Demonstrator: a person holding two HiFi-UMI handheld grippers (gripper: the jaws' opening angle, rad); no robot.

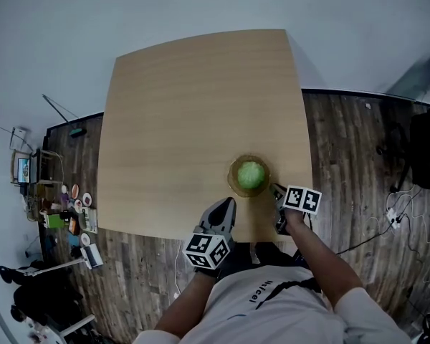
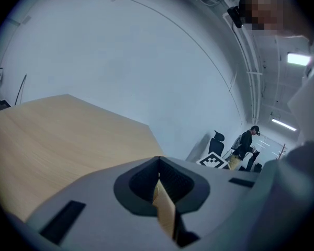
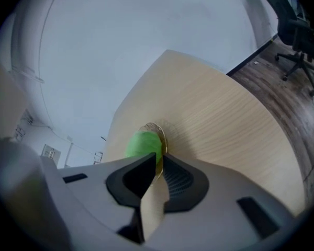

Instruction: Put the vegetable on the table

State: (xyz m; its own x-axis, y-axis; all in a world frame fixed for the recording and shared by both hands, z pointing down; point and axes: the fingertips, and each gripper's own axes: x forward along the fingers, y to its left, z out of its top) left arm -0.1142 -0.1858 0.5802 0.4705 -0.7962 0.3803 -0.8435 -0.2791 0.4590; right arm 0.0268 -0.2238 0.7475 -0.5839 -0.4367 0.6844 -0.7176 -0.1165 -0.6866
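Left hand-held gripper (image 2: 158, 160) closed, empty; right hand-held gripper (image 3: 157, 157) seemingly pinches the dish (image 1: 233, 180) holding green vegetable (image 1: 251, 173).

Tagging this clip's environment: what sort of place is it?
Probably an office or lab room: a rolling office chair, wood-plank floor with loose cables, and a plain wooden table.

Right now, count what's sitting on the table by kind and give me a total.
Green vegetable: 1
Yellowish dish under it: 1
Total: 2
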